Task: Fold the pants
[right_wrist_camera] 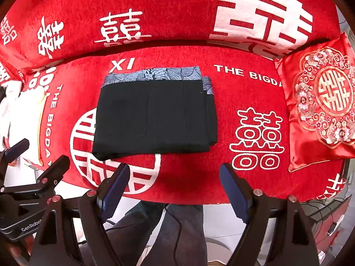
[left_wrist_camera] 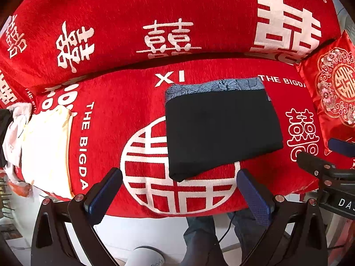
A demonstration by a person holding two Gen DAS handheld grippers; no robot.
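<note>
Black pants lie folded into a flat rectangle on the red sofa seat, with a blue patterned band showing along their far edge. They also show in the right wrist view. My left gripper is open and empty, just in front of the pants' near edge. My right gripper is open and empty, hovering over the seat's front edge, a little short of the pants.
A pile of cream and white clothes lies at the seat's left end. A red embroidered cushion leans at the right end. The sofa backrest rises behind. The person's legs and the floor are below the seat's front edge.
</note>
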